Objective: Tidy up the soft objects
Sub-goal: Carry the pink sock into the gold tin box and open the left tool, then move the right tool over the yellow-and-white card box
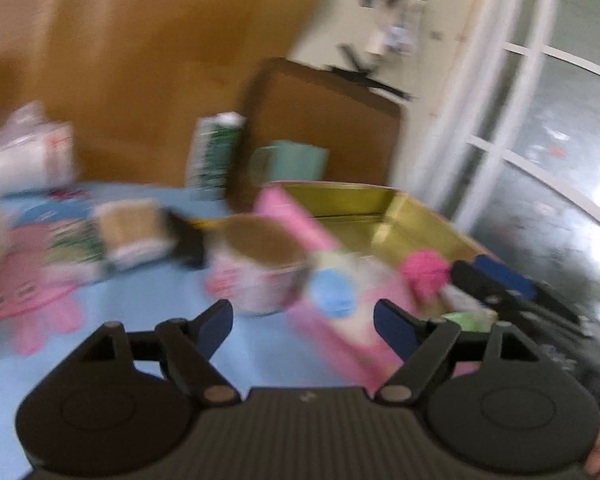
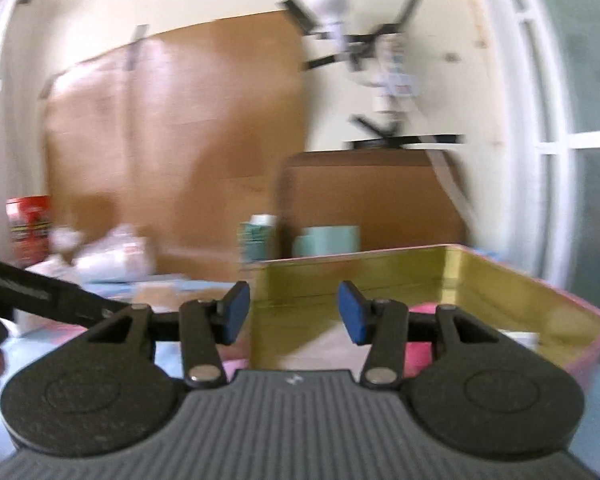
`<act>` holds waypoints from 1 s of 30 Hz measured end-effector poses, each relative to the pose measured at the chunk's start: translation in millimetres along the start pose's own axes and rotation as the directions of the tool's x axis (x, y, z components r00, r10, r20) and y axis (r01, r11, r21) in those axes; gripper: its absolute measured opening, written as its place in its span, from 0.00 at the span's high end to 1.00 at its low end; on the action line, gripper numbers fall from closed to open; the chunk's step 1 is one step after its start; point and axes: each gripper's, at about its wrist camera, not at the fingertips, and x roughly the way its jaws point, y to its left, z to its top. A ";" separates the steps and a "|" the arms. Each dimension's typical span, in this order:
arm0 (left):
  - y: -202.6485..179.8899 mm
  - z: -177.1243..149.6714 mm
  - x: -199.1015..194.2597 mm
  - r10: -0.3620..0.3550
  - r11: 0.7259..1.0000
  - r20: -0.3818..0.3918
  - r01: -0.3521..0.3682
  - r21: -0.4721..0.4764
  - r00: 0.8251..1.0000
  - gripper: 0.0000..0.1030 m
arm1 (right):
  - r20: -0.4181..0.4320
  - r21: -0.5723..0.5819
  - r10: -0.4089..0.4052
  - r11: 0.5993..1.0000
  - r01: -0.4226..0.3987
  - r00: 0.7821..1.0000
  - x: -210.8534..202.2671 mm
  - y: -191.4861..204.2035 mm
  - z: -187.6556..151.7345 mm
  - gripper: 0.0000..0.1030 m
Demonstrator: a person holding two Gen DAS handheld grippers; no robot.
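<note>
Your left tongs (image 1: pixel 303 322) stand released, their blue pads apart with nothing between them. They hang over the blue table (image 1: pixel 100 360), just short of a round tub (image 1: pixel 260 276) and a pink box (image 1: pixel 340 312); both are blurred. The pink fluffy ball (image 1: pixel 424 274) lies beyond them to the right, at the near edge of the gold tin (image 1: pixel 384 216), well clear of your left pads. The blue tips of your right tongs (image 1: pixel 496 276) sit just beside that ball.

In the right wrist view your right tongs (image 2: pixel 294 312) are also released and empty, pointing over the tin's near wall (image 2: pixel 300 280). Something pink (image 2: pixel 418 344) shows low inside the tin, behind the right finger.
</note>
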 end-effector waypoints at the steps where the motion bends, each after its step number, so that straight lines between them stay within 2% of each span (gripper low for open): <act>1: 11.3 -1.9 -3.7 0.025 1.000 0.002 -0.025 -0.019 1.000 0.22 | -0.013 -0.001 0.039 0.999 -0.039 0.999 3.3 7.7 -0.1 0.49; 3: 38.2 -6.2 -12.0 0.108 0.993 0.009 -0.108 -0.052 0.994 0.21 | -0.064 -0.007 0.128 0.992 -0.129 0.990 15.8 24.9 0.2 0.49; 6: 77.8 -10.9 -24.0 0.257 0.964 0.035 -0.253 -0.082 0.966 0.21 | -0.157 -0.001 0.235 0.971 -0.238 0.959 39.7 45.1 7.6 0.48; 8: 96.7 -13.7 -28.8 0.307 0.947 0.051 -0.300 -0.111 0.950 0.21 | -0.208 -0.003 0.285 0.956 -0.292 0.936 63.0 54.0 22.1 0.43; 11: 115.9 -21.8 -28.4 0.289 0.945 0.057 -0.275 -0.179 0.956 0.23 | -0.317 0.013 0.304 0.949 -0.316 0.898 116.6 58.6 54.4 0.42; 12: 118.2 -21.0 -28.0 0.279 0.944 0.046 -0.265 -0.197 0.959 0.23 | -0.371 0.029 0.302 0.949 -0.314 0.878 141.3 58.5 65.3 0.42; 14: 119.2 -21.1 -34.0 0.257 0.953 0.112 -0.233 -0.192 0.960 0.19 | -0.473 0.053 0.285 0.954 -0.296 0.834 188.6 59.8 80.8 0.42; 15: 118.4 -22.6 -34.9 0.258 0.954 0.120 -0.233 -0.188 0.959 0.19 | -0.524 0.073 0.279 0.956 -0.283 0.805 207.4 60.5 83.8 0.42; 16: 118.1 -22.8 -36.0 0.248 0.957 0.124 -0.224 -0.183 0.961 0.19 | -0.583 0.108 0.289 0.954 -0.280 0.759 231.2 60.9 87.2 0.42; 17: 117.0 -23.6 -37.2 0.237 0.962 0.132 -0.212 -0.174 0.963 0.19 | -0.621 0.147 0.299 0.953 -0.267 0.725 250.7 61.0 89.0 0.42; 19: 114.0 -25.2 -40.2 0.229 0.966 0.153 -0.204 -0.161 0.961 0.18 | -0.665 0.200 0.299 0.954 -0.222 0.685 280.1 63.3 87.3 0.42; 20: 112.9 -25.6 -41.6 0.224 0.968 0.164 -0.199 -0.156 0.961 0.17 | -0.681 0.211 0.298 0.954 -0.211 0.669 290.8 66.1 84.8 0.42; 21: 112.3 -26.3 -42.9 0.219 0.969 0.173 -0.193 -0.152 0.960 0.16 | -0.691 0.199 0.283 0.959 -0.202 0.665 299.2 69.8 82.2 0.42; 23: 111.3 -26.3 -44.4 0.209 0.972 0.186 -0.183 -0.148 0.960 0.15 | -0.706 0.127 0.202 0.979 -0.159 0.679 313.3 74.6 76.8 0.42; 24: 111.1 -25.7 -43.8 0.206 0.973 0.189 -0.180 -0.147 0.960 0.14 | -0.719 0.119 0.174 0.985 -0.127 0.673 321.7 72.5 72.8 0.42; 26: 111.7 -26.1 -45.0 0.198 0.974 0.196 -0.171 -0.147 0.960 0.13 | -0.751 0.149 0.164 0.986 -0.078 0.640 334.4 64.7 66.9 0.42; 28: 112.9 -26.4 -45.6 0.192 0.975 0.199 -0.163 -0.152 0.961 0.11 | -0.752 0.161 0.169 0.984 -0.071 0.638 335.9 64.5 65.4 0.39; 29: 113.6 -26.1 -45.7 0.190 0.975 0.198 -0.161 -0.155 0.962 0.10 | -0.761 0.201 0.210 0.976 -0.085 0.614 335.1 65.4 64.2 0.39; 30: 114.5 -26.0 -45.6 0.189 0.974 0.197 -0.159 -0.161 0.962 0.10 | -0.778 0.253 0.263 0.962 -0.099 0.571 338.6 67.0 61.2 0.39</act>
